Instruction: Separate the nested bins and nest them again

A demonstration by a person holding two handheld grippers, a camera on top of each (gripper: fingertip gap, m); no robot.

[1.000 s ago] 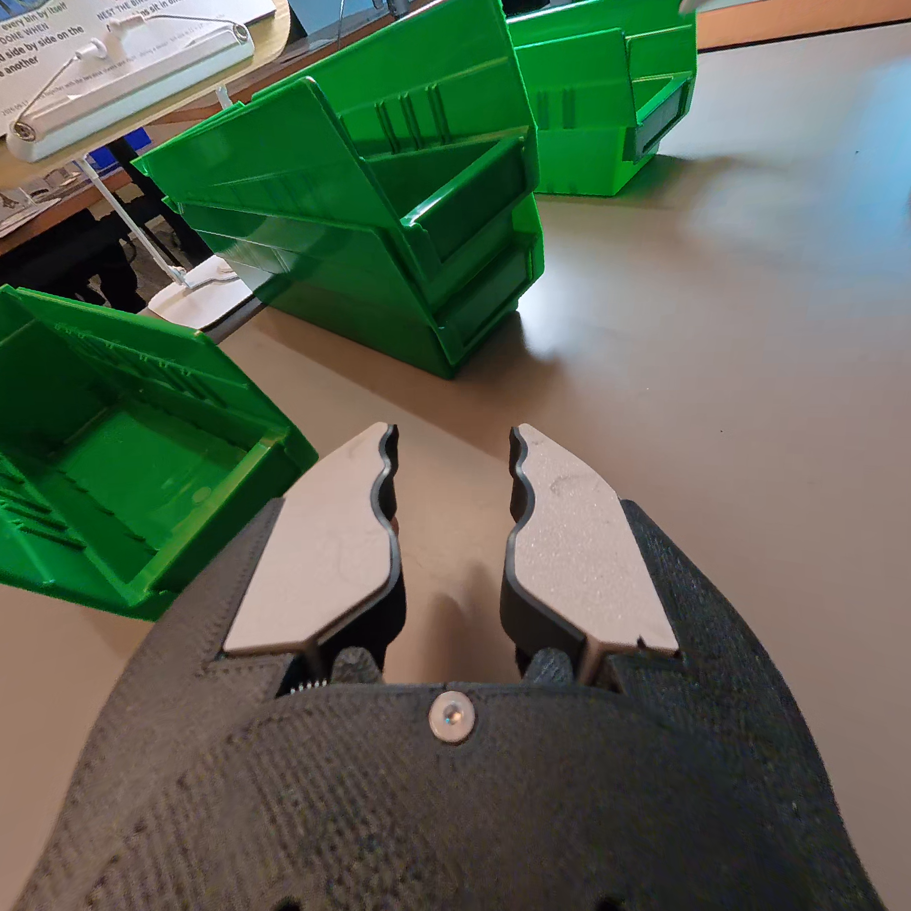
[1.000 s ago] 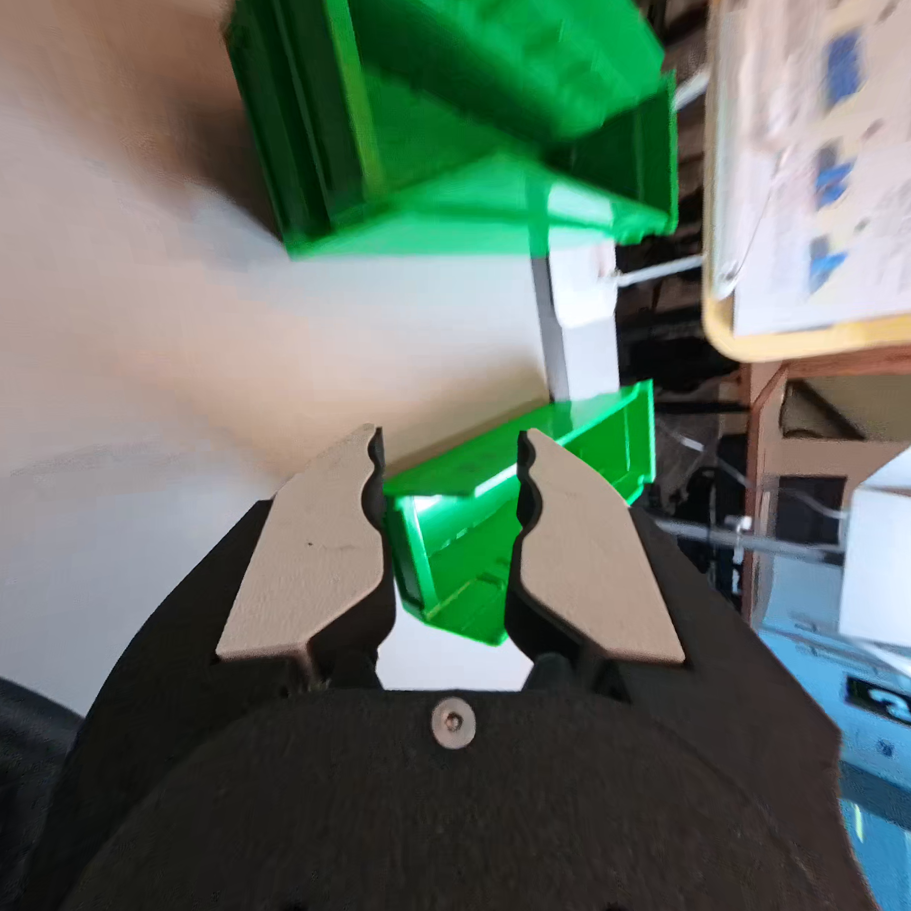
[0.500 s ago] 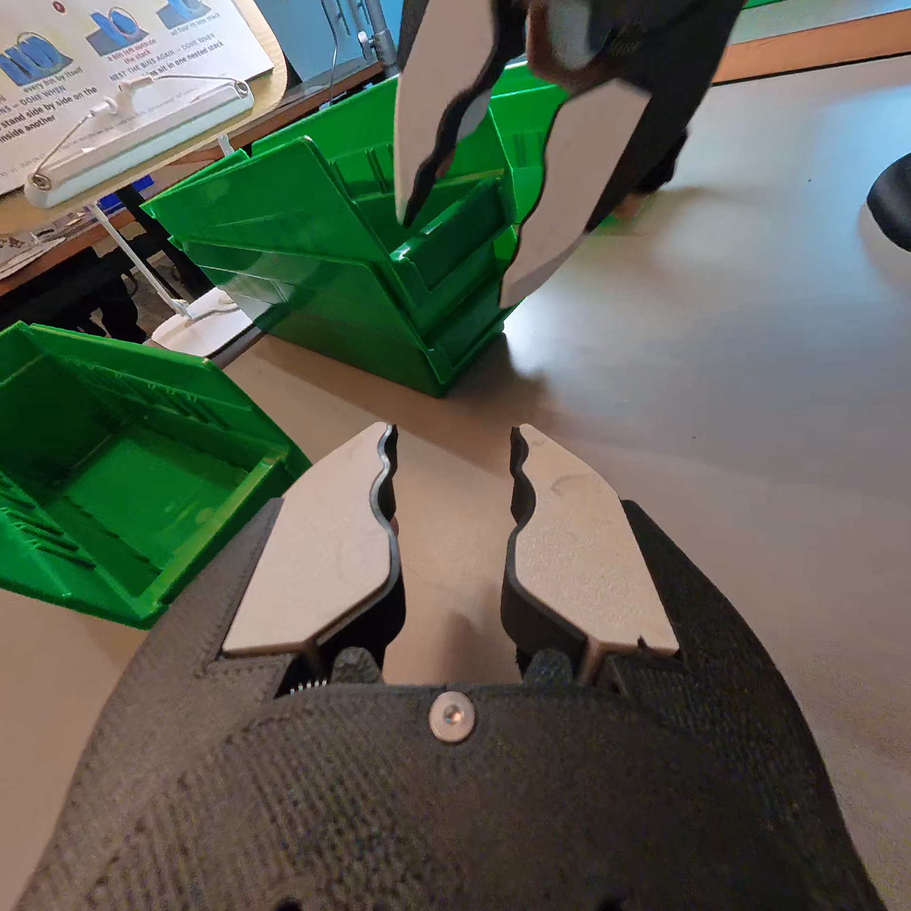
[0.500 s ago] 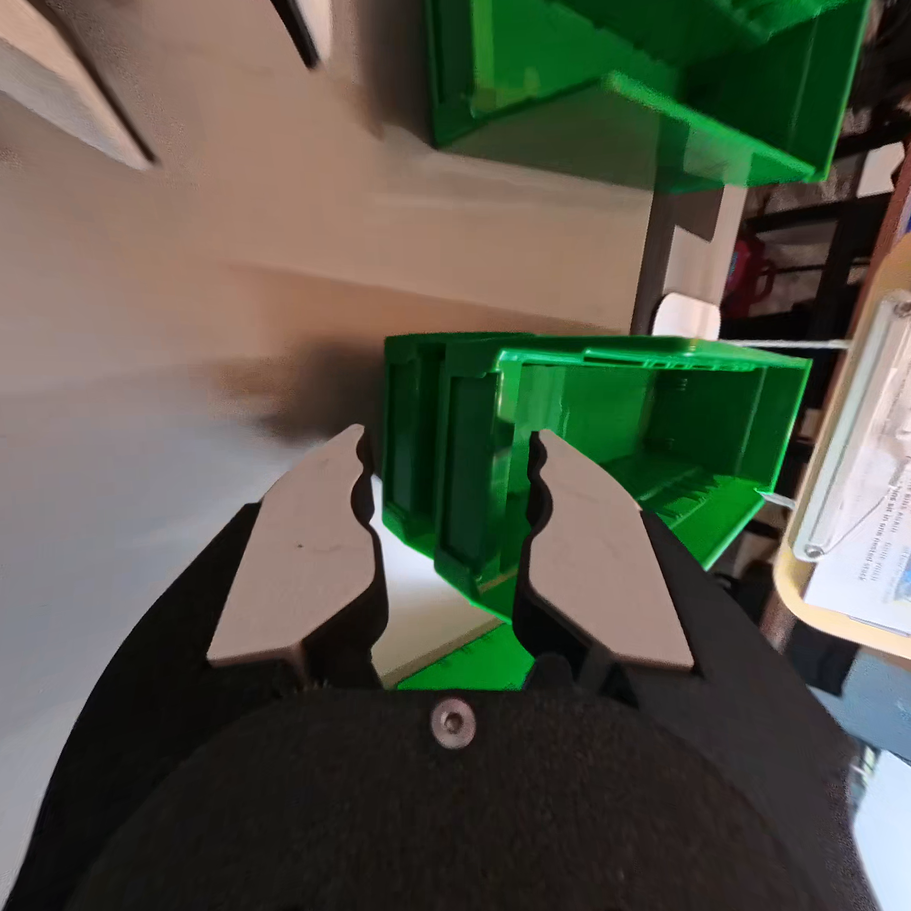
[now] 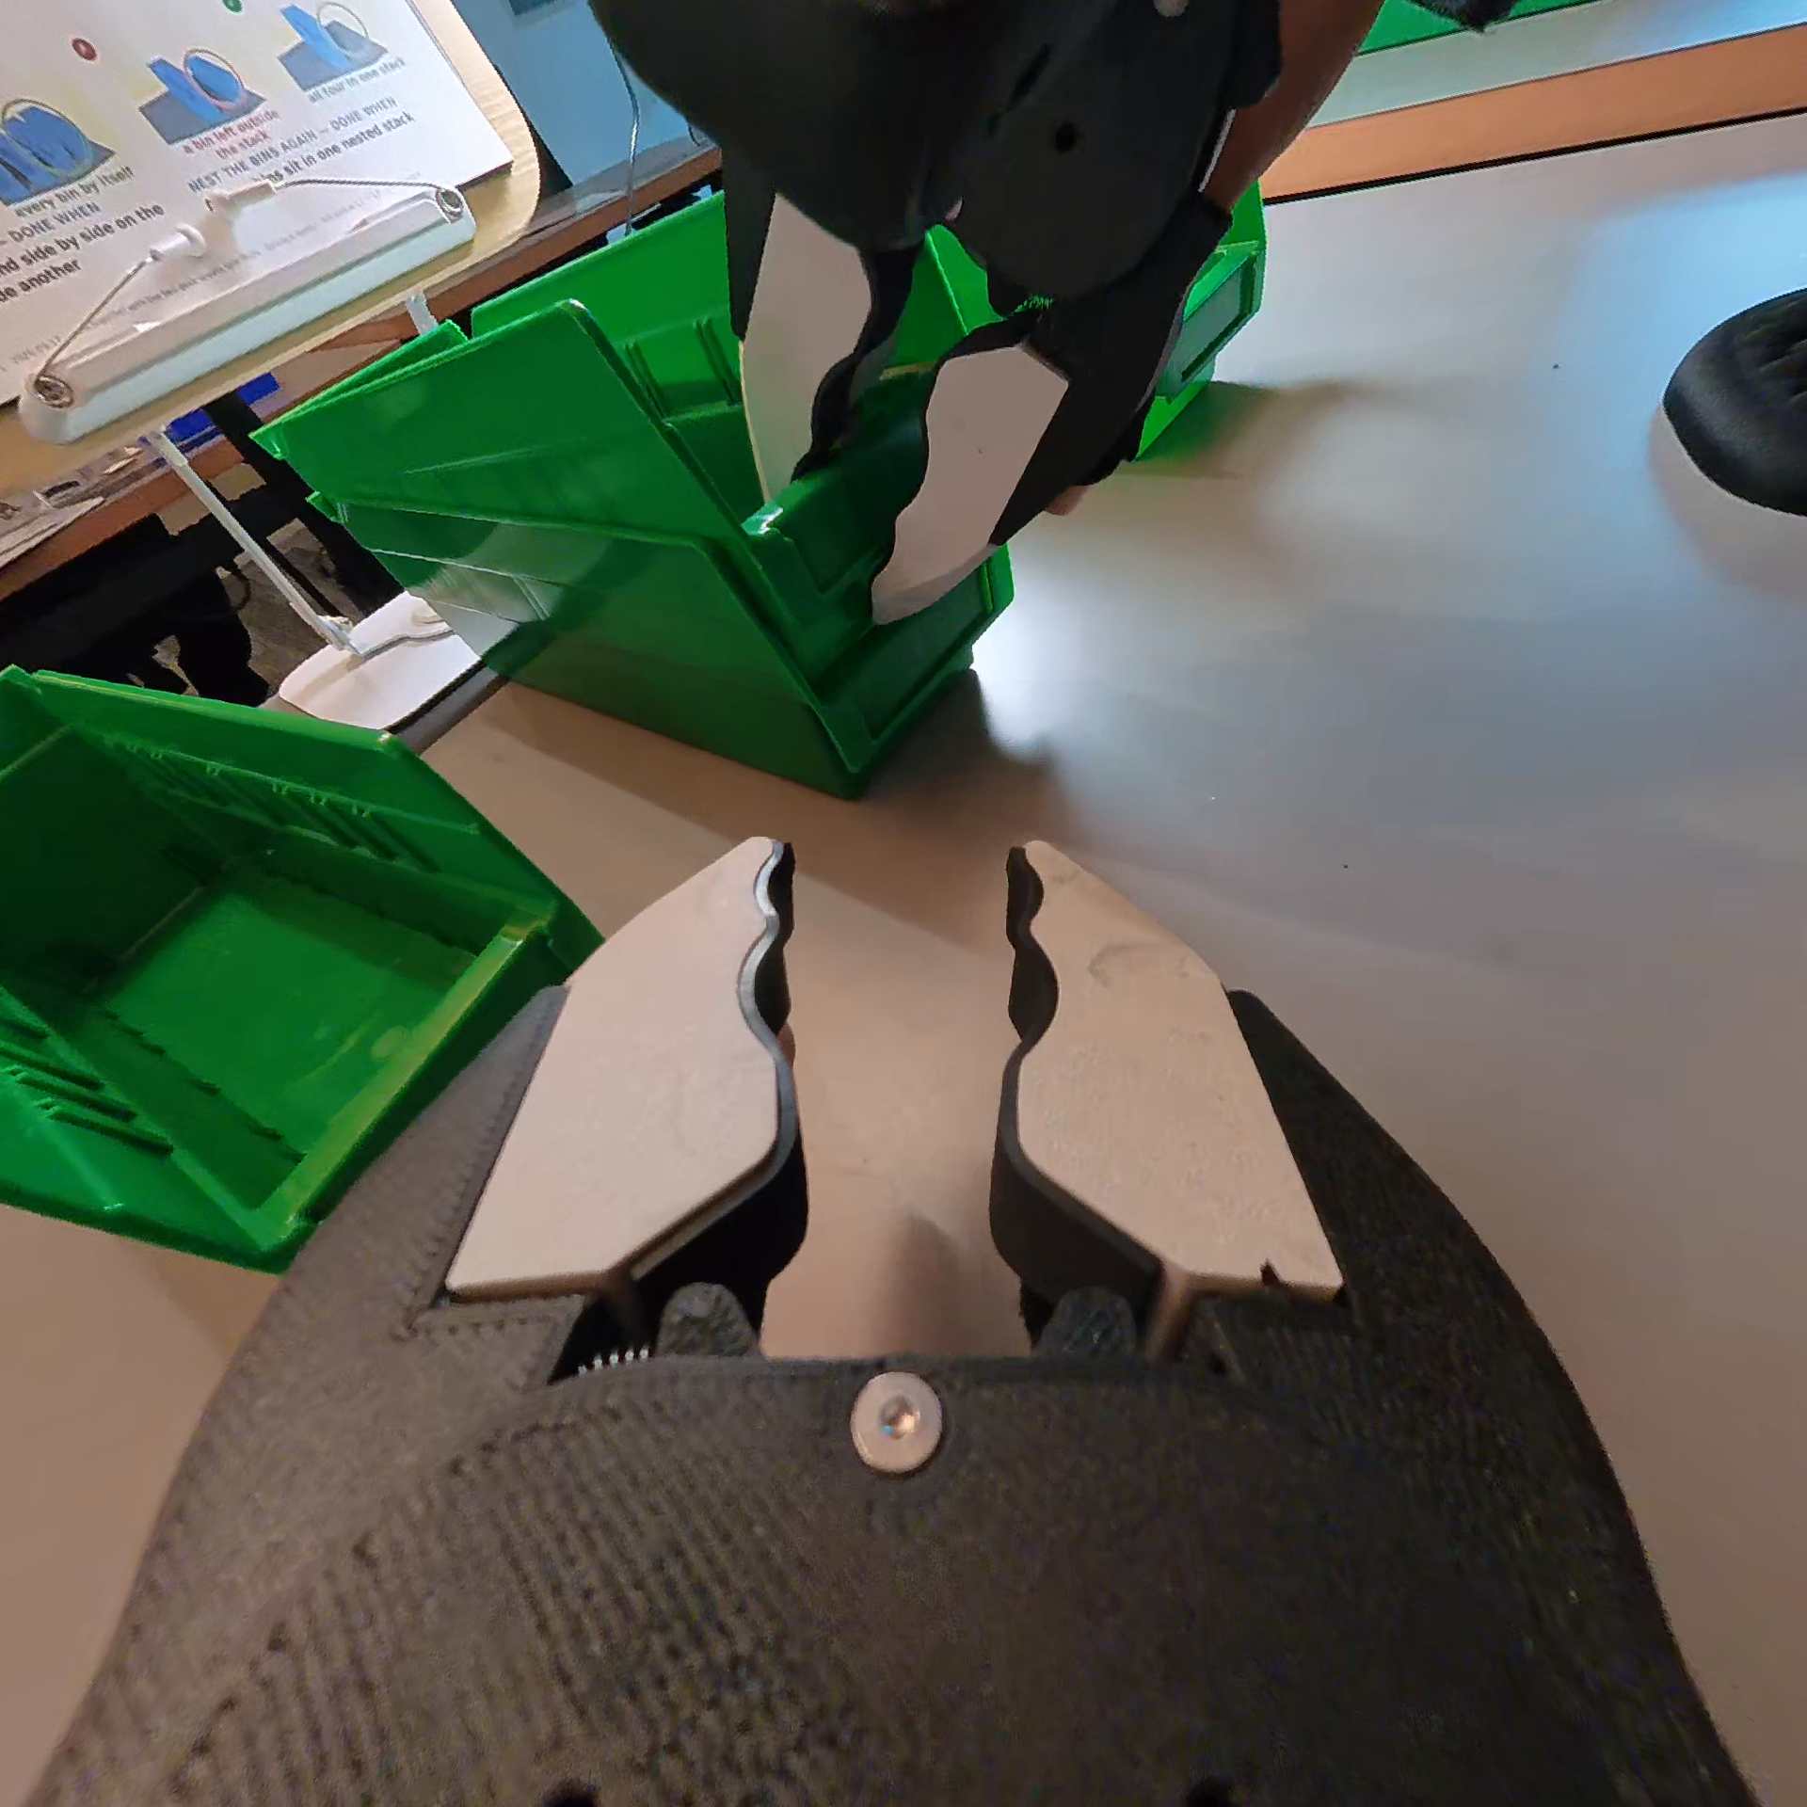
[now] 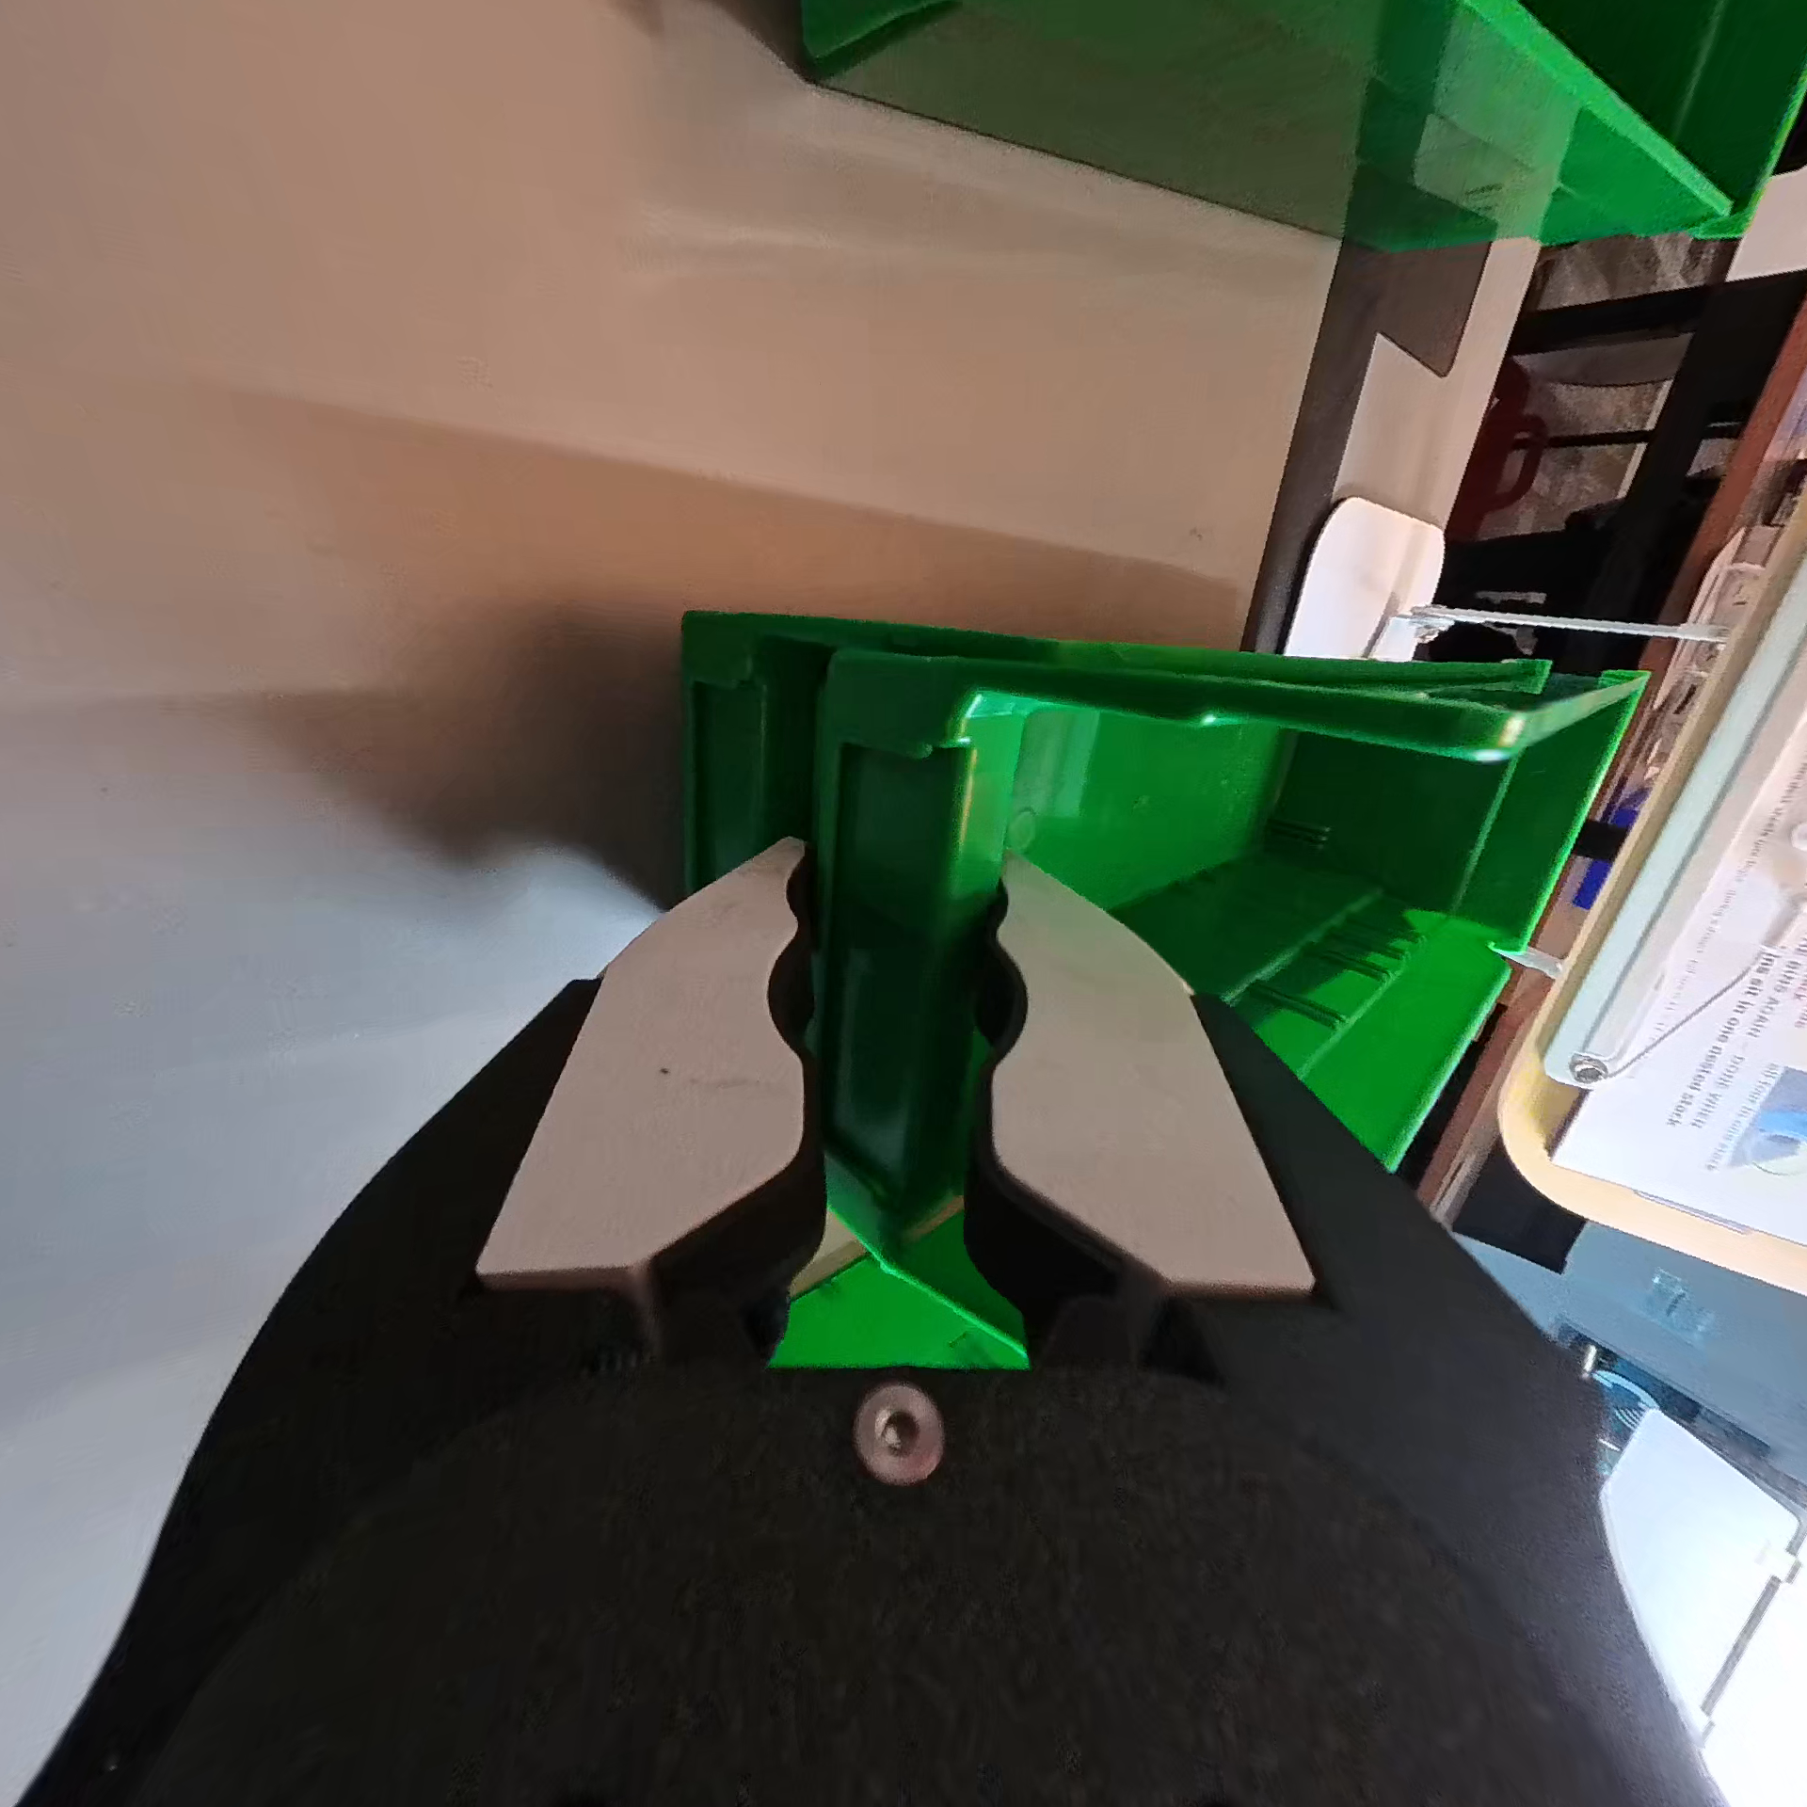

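A stack of nested green bins (image 5: 626, 626) stands on the tan table (image 5: 1369, 782). My right gripper (image 5: 836, 548) comes down over the stack's front and is shut on the front wall (image 6: 900, 929) of the top bin (image 6: 1222, 782), one finger inside and one outside. A single green bin (image 5: 244, 988) lies tilted at the left, open side up; it also shows in the right wrist view (image 6: 1467, 127). Another green bin (image 5: 1212, 293) sits behind the right gripper. My left gripper (image 5: 898, 860) is open and empty, low over the table in front of the stack.
A clipboard with an instruction sheet (image 5: 244, 196) stands on a thin stand with a white base (image 5: 381, 665) at the table's left edge. A black rounded object (image 5: 1750, 411) lies at the far right. A person's arm holds the right gripper. Left tips to right tips: about 12 cm. The black rounded object (image 5: 1750, 411) is about equally far from each gripper, around 30 cm.
The right gripper swung in from above, came down onto the nested stack and closed on the top bin's front wall. The left gripper stayed nearly still and open.
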